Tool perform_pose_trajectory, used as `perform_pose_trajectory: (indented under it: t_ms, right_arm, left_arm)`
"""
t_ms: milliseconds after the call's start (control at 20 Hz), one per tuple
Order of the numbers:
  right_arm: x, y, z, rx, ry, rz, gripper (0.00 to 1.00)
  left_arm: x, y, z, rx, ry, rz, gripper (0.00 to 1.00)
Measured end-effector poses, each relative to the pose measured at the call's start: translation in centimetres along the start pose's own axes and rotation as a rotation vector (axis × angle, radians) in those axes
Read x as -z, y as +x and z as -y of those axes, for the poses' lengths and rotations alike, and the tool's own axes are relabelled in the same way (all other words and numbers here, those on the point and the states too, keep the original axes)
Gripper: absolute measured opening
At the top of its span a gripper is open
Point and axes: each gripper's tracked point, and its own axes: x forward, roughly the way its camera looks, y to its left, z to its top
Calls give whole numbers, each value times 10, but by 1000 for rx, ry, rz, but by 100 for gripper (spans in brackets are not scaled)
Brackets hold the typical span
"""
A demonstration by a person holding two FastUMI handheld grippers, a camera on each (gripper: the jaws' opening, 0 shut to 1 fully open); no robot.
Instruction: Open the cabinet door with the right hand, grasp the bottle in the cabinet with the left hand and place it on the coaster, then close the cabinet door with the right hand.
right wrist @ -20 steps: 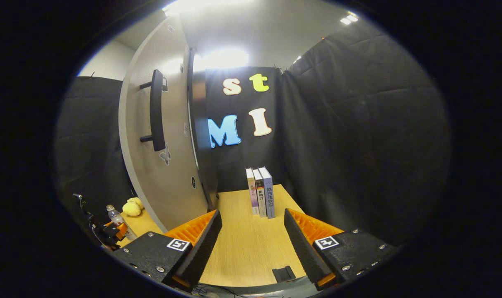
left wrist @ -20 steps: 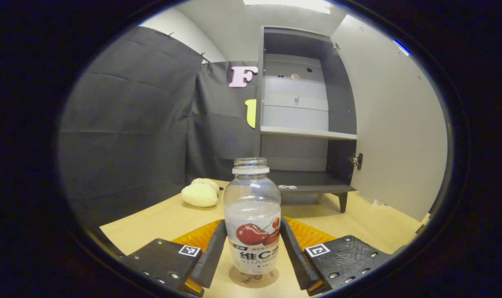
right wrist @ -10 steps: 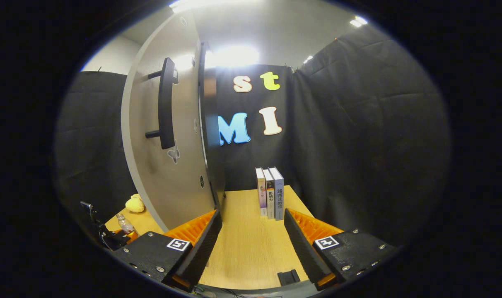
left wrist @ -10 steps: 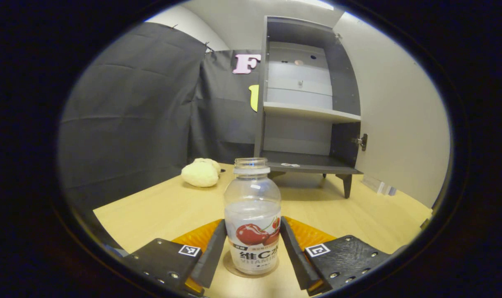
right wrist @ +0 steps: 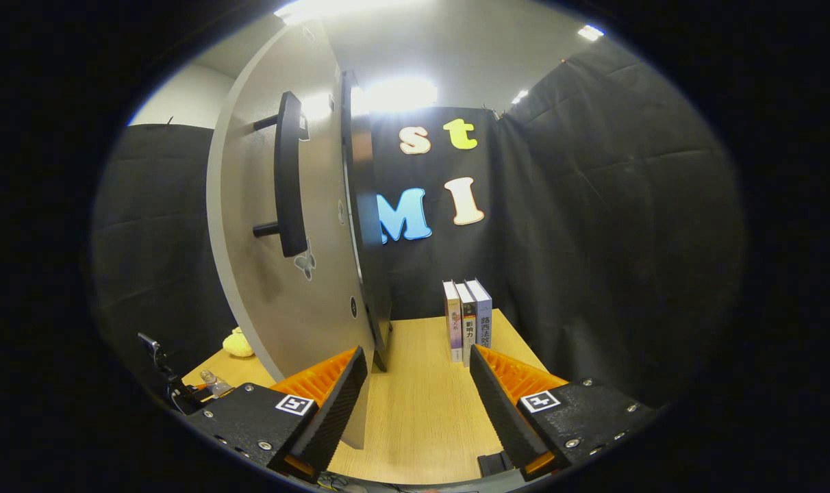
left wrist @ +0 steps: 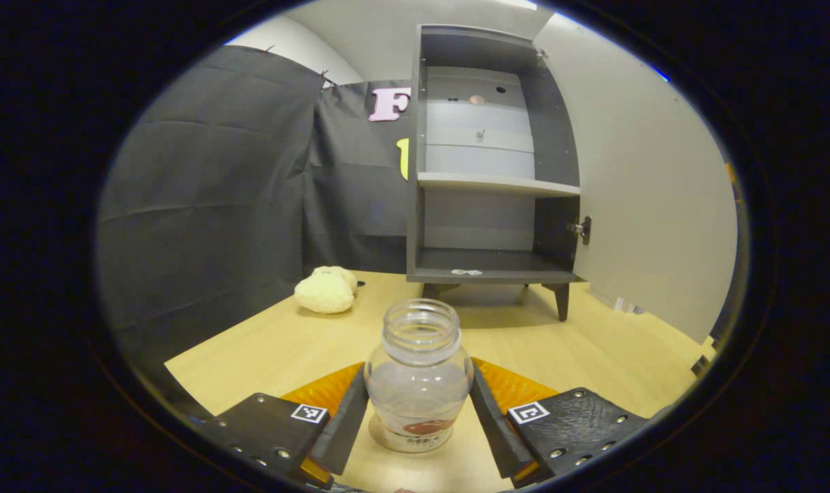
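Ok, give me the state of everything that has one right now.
Cabinet door: swung wide open.
Bottle: upright, uncapped, on the coaster.
Left claw: fingers flank the bottle, contact unclear.
Right claw: open, empty.
Books: standing upright.

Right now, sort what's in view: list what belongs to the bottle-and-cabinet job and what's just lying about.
Job:
- bottle, standing between the left claw fingers
- coaster under the bottle
- cabinet, open
- cabinet door with its handle
- right claw, open and empty

Lying about:
- plush toy
- three books, upright
- table
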Motion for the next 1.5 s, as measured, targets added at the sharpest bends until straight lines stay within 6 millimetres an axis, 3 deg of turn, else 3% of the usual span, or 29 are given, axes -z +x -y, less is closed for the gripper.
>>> perform_pose_trajectory:
  t_ms: [300, 350, 400, 500, 600, 700, 850, 1000, 1200, 1450, 1500]
  right_arm:
    - [-33, 1, -2, -17, -14, 78, 94]
    - [-41, 1, -2, -13, -20, 95, 93]
    - [-48, 1, -2, -9, -28, 112, 93]
    - [-67, 2, -3, 4, -41, 146, 93]
    - [-85, 2, -9, 9, -36, 179, 93]
    - [-100, 1, -14, 21, -23, 198, 93]
    - [-122, -3, -21, 55, -35, 240, 94]
    - [-142, -9, -22, 121, -46, 297, 93]
    - [-142, -13, -26, 174, -43, 289, 93]
    - [-143, -16, -40, 214, -72, 288, 92]
    - [-143, -16, -47, 204, -69, 287, 92]
  left_arm:
    - [-71, -32, 4, 34, -16, 83, 80]
    - [-80, -36, 7, 51, -23, 84, 84]
    - [-91, -42, 8, 62, -25, 92, 77]
    - [-118, -49, 4, 70, -25, 118, 84]
    - [-139, -53, 0, 86, -21, 131, 77]
    - [-155, -57, -8, 97, -18, 129, 80]
    - [-183, -60, -37, 68, -29, 153, 80]
    - [-199, -57, -65, 56, -41, 176, 80]
    - [-200, -46, -101, 41, -28, 180, 80]
    - [-202, -31, -124, 57, -59, 182, 84]
    - [-202, -28, -128, 60, -58, 182, 80]
